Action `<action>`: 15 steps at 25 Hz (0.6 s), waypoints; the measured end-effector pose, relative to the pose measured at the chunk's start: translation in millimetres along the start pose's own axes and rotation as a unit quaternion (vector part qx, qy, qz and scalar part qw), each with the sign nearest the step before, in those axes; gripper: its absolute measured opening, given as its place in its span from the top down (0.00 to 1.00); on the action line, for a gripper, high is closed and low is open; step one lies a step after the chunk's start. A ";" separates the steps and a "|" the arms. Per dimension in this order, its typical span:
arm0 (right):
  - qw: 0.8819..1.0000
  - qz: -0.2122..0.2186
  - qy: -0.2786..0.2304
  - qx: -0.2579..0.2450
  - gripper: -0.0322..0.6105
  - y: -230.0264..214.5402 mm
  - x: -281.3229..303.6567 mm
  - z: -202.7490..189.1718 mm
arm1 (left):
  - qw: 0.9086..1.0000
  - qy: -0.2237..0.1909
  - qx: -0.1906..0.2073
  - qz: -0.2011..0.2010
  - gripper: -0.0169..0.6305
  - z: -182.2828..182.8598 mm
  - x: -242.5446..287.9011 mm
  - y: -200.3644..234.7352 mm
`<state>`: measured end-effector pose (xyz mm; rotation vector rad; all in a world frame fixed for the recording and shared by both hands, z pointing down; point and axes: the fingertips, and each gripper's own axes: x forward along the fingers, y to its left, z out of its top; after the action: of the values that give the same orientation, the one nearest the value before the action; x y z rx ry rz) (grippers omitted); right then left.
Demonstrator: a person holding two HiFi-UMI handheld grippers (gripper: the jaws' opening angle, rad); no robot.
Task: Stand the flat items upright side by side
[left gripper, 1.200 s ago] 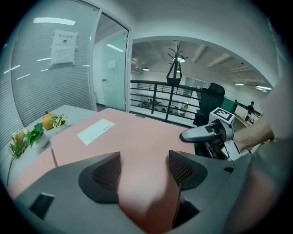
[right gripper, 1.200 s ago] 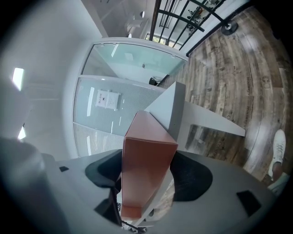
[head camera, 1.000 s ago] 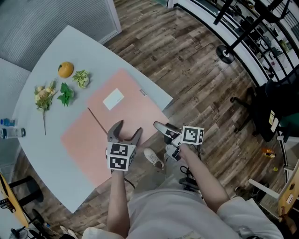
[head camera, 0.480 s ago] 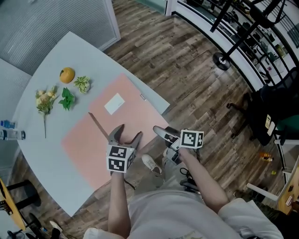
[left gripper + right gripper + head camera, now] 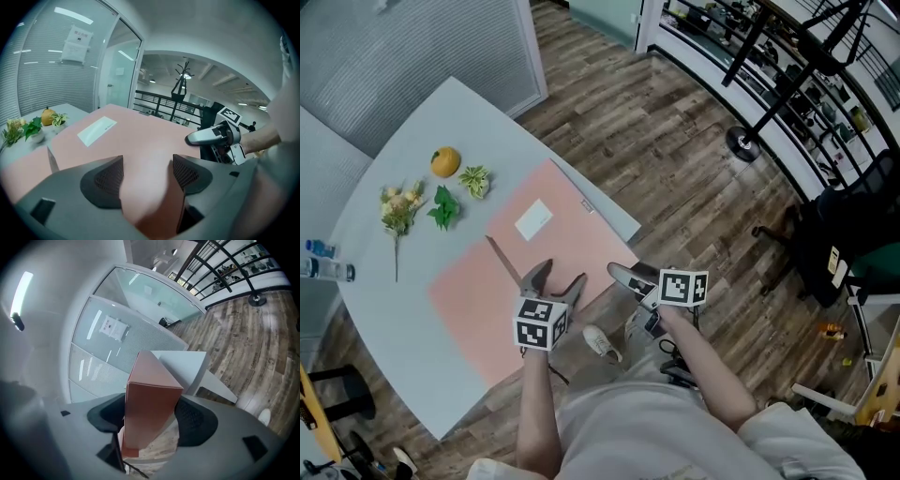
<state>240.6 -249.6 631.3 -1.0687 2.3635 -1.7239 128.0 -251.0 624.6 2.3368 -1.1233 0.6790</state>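
Holding position at the near edge of the pink box (image 5: pixel 487 300) (image 5: pixel 152 394), with almost nothing altered over the last second beyond a small drift of the head view. Still clamping the box's near corner with the right tongs (image 5: pixel 623 272) (image 5: pixel 151 418), both pads pressed against the two sides of its darker end face. Still keeping the left tongs (image 5: pixel 554 278) (image 5: pixel 147 176) spread wide, straddling the same near edge just beside the right tongs, with pink surface showing between the pads but no squeeze on it.

Lying as flat on the worktop (image 5: pixel 403 122) as before, stretching away ahead of both tongs, with a white label (image 5: pixel 532 220) on its top a little beyond the left tongs. Sitting well beyond and to the left of the left tongs, untouched: an orange (image 5: pixel 444 161) and a sprig of flowers (image 5: pixel 398 208).

Judging from that: no lift begun, only a one-sided hold secured. Probably needing the left tongs closed on the edge first, then the box tipped up onto a side, before anything can be stood beside it.
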 end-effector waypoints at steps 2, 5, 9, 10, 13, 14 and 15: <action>1.000 -0.003 0.001 -0.009 0.42 2.2 -1.0 1.5 | 1.000 -0.003 -0.004 -0.001 0.49 0.6 -0.8 -0.5; 0.999 -0.009 -0.005 -0.031 0.42 6.4 -3.9 6.0 | 1.000 -0.011 -0.015 -0.003 0.49 2.1 -1.5 -2.0; 0.998 -0.014 -0.009 -0.062 0.42 18.0 -7.7 14.0 | 0.999 -0.022 -0.027 -0.009 0.49 8.1 -3.2 -3.7; 0.997 -0.015 -0.009 -0.069 0.42 20.9 -8.6 14.7 | 0.999 -0.024 -0.030 -0.010 0.49 8.6 -4.1 -4.3; 0.995 -0.022 -0.008 -0.093 0.42 26.9 -11.1 17.2 | 0.999 -0.030 -0.040 -0.014 0.49 9.8 -6.2 -5.6; 0.995 -0.025 -0.008 -0.100 0.42 29.2 -11.7 17.9 | 0.998 -0.033 -0.043 -0.016 0.49 10.2 -7.0 -5.8; 0.994 -0.027 -0.008 -0.108 0.42 32.1 -12.1 18.6 | 0.998 -0.035 -0.045 -0.018 0.49 10.8 -8.2 -5.9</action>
<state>241.1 -253.6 592.5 -1.1791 2.5815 -1.4943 130.8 -249.3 610.2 2.3142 -1.1153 0.5254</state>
